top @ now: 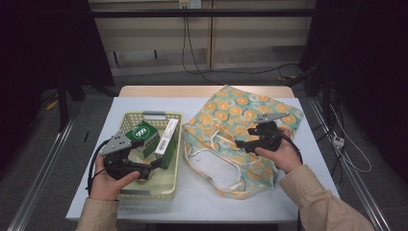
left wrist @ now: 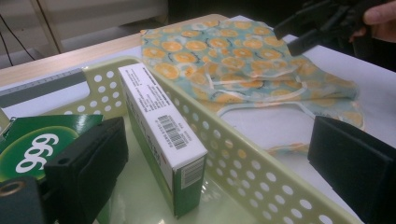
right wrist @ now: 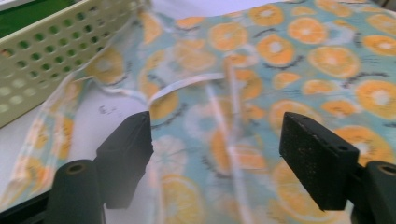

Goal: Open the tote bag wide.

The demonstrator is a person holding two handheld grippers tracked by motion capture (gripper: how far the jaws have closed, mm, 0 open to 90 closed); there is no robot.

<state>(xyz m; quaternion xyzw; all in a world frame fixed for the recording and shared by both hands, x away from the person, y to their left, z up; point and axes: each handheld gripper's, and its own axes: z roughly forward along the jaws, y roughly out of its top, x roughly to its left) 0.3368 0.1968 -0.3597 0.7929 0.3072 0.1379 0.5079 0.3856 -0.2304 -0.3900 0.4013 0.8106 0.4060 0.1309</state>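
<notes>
- table: a white surface with a pale green perforated basket on its left half and an orange-print cloth bag on its right half; the two lie just beside each other, and the bag's edge reaches the basket's wall.
- cloth bag, high view: lies flat and rumpled, its mouth turned towards the person, with white drawstrings looped around the opening.
- cloth bag, right gripper view: the orange-slice fabric spreads below and beyond the jaws, a white cord running across it.
- right tongs: held in the person's right hand over the middle of the bag, tips pointing left towards the basket; the jaws stand wide apart with nothing between the pads, and no fabric is pinched.
- left tongs: held in the left hand over the near part of the basket; the jaws stand wide apart, one pad inside the basket near the boxes, the other outside its wall, gripping nothing.
- basket contents: a tall green-and-white box with barcodes stands on its narrow side along the right wall; a green box with a white logo lies to its left, tilted.
- left gripper view, far side: the right tongs hang over the bag, well apart from the left tongs.
</notes>
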